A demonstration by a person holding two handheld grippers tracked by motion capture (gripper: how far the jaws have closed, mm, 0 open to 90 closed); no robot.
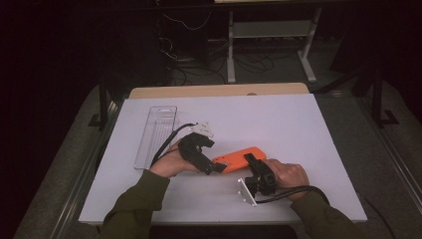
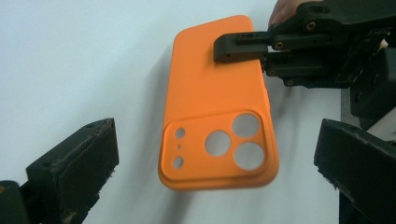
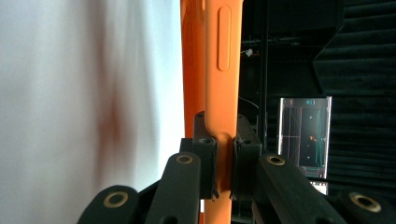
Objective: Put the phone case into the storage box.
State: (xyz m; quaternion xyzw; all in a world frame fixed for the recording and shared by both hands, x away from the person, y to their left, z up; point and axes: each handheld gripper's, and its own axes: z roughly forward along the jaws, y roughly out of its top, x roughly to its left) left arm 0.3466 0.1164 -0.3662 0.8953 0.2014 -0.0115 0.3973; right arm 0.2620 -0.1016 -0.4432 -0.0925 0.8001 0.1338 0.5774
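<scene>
An orange phone case hangs just above the white table, its back with the camera cut-outs facing the left gripper view. My right gripper is shut on one long edge of the case, which stands edge-on between the pads. From the left gripper view, that gripper reaches in from the upper right. My left gripper is open, and its two black jaws stand wide on either side of the camera end of the case without touching it.
A clear plastic package lies on the left part of the white table. Beyond the far edge a wooden strip shows, then dark floor with cables and a stand. Both forearms rest near the front edge.
</scene>
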